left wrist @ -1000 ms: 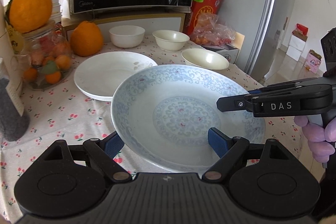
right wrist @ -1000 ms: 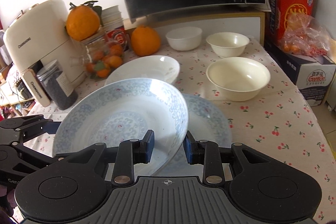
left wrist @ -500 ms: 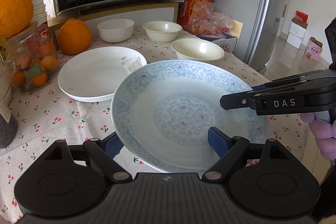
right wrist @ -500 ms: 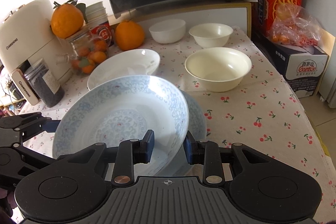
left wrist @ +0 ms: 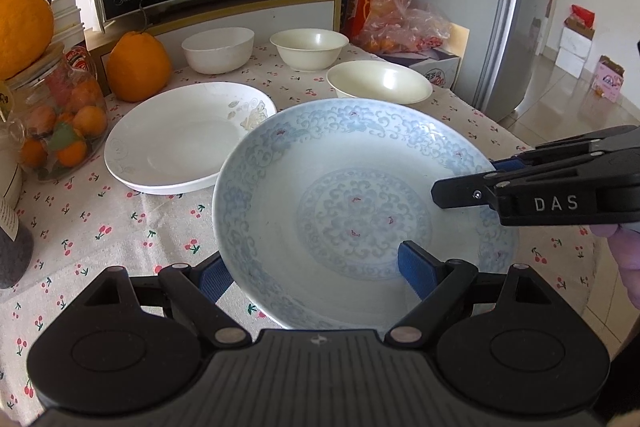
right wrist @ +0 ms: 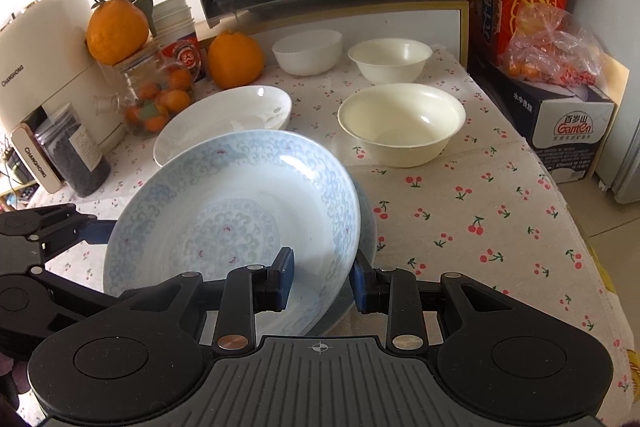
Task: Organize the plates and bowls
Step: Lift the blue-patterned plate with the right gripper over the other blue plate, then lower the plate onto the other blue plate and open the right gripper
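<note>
Left wrist view: the left gripper [left wrist: 316, 273] straddles the blue plate's [left wrist: 360, 211] near rim, jaws opening, pads seemingly clear of it. White plate [left wrist: 180, 139] and three bowls [left wrist: 378, 81] lie beyond, unsorted.

Right wrist view: the right gripper [right wrist: 320, 281] clamps the tilted blue plate's [right wrist: 224, 211] rim over another plate [right wrist: 366, 227]; stacking is barely begun.

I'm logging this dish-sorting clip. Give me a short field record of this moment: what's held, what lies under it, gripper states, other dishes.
held: blue-patterned plate, tilted
under it: second blue-patterned plate
right gripper: jaws shut on the held plate's rim
left gripper: jaws opening, straddling the held plate's rim
other dishes: white plate, three bowls
surface: cherry-print tablecloth
</note>
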Available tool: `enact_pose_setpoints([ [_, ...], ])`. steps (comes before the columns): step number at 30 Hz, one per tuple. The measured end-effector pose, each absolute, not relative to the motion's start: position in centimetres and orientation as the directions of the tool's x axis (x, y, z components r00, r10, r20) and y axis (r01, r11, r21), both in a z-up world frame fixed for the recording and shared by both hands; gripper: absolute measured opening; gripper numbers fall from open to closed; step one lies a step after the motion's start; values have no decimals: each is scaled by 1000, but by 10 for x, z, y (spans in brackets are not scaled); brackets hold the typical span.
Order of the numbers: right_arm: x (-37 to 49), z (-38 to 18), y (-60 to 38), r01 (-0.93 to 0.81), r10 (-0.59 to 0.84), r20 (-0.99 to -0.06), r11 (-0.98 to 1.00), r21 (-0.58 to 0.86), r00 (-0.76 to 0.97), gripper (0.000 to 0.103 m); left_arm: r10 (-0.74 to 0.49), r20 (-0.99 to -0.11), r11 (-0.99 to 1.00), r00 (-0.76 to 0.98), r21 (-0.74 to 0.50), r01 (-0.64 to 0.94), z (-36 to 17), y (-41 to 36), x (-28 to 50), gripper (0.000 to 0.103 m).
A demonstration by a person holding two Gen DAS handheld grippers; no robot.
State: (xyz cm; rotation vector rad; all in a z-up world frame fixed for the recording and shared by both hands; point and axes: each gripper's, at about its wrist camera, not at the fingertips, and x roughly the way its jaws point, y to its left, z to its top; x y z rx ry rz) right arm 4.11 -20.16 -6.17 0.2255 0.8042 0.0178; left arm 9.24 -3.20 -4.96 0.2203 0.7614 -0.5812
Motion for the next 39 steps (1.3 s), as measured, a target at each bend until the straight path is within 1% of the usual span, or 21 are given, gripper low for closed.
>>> enact_pose_setpoints([
  [9, 38, -58, -194, 72, 57, -721, 986, 147, 690, 29, -416, -716, 837, 561, -60, 544, -49, -31, 96, 86],
  [20, 34, -56, -182, 86, -14, -746, 995, 58, 665, 29, -389, -732, 852, 560, -54, 521, -49, -36, 96, 86],
  [25, 34, -60, -181, 92, -29, -763, 995, 41, 646, 29, -363, -733, 848, 575, -4, 530, -50, -42, 94, 86],
  [30, 34, -60, -180, 82, -35, -762, 996, 23, 646, 30, -350, -731, 850, 586, 14, 526, -50, -42, 95, 86],
  [34, 34, -61, -177, 70, -49, -758, 998, -4, 650, 30, -324, -717, 842, 616, 78, 534, -50, -46, 90, 88],
  [36, 34, -61, -176, 66, -55, -754, 998, -16, 655, 30, -318, -705, 828, 633, 119, 548, -50, -49, 86, 91],
  [39, 35, -62, -177, 72, -62, -757, 997, -20, 651, 31, -318, -692, 795, 648, 177, 580, -50, -57, 78, 93],
])
